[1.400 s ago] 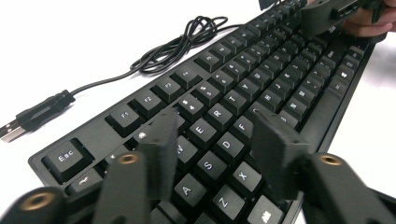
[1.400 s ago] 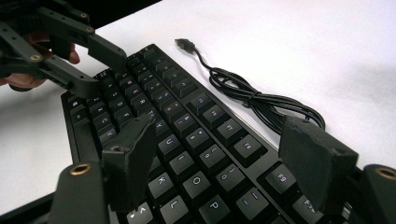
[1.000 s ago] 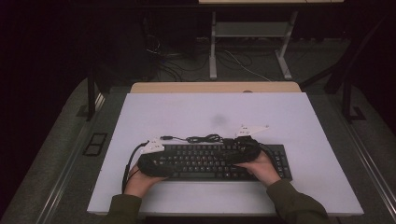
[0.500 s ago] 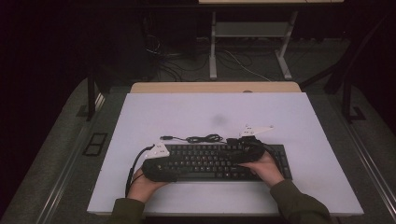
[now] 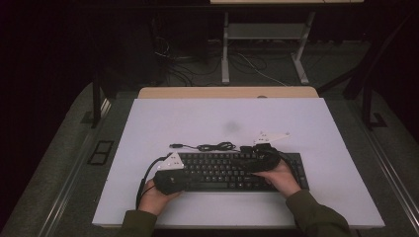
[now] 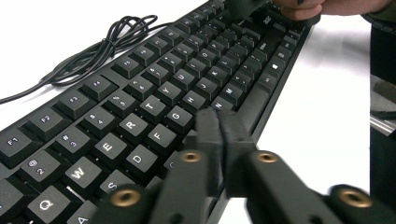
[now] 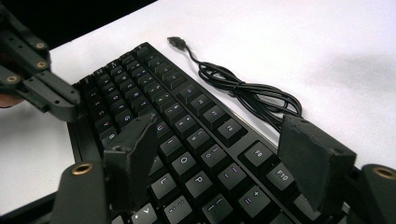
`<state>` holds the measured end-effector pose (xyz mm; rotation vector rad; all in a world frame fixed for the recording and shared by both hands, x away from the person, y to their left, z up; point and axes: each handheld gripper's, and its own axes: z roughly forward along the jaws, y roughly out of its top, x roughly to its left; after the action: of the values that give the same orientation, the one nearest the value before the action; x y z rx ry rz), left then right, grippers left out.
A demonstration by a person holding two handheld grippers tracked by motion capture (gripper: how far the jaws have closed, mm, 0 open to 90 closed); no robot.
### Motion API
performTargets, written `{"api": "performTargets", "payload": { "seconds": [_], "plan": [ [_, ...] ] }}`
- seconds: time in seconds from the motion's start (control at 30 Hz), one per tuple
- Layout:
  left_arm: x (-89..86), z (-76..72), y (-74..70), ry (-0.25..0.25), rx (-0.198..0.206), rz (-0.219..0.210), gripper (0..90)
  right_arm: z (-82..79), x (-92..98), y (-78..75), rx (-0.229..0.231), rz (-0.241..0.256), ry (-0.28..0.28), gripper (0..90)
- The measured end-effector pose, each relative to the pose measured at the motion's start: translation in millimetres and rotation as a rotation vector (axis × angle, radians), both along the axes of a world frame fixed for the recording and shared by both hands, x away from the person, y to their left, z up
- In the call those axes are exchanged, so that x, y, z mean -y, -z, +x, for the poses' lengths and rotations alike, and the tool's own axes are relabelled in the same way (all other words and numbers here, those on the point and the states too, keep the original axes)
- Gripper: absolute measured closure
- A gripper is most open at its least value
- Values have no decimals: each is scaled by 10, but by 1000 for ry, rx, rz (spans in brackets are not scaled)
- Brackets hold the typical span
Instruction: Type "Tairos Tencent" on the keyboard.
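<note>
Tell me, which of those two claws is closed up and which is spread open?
The left claw is closed, its jaws pressed together over the keyboard near the V key. The right claw is spread wide above the O and P keys.

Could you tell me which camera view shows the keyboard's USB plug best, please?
The right gripper view: the USB plug lies sharp on the white table beyond the keyboard. The high view shows it small; the left gripper view shows the coiled cable.
</note>
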<state>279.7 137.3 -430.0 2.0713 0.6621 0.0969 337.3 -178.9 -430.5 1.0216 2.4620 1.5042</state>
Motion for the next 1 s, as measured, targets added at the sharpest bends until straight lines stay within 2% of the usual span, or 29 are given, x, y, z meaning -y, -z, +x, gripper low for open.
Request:
{"api": "performTargets", "payload": {
  "seconds": [0.13,0.57,0.87,0.93,1.0],
  "plan": [
    [21,0,24,8,-15,8,887,2,7,-3,3,3,3,280],
    [131,4,97,36,-24,53,887,-1,6,-4,4,5,4,280],
    [116,14,115,29,-31,40,886,4,9,-1,5,4,5,280],
    [127,13,131,31,-30,58,886,5,11,1,4,4,5,280],
    [126,13,133,35,-28,56,887,8,12,1,5,2,3,280]
  ]
}}
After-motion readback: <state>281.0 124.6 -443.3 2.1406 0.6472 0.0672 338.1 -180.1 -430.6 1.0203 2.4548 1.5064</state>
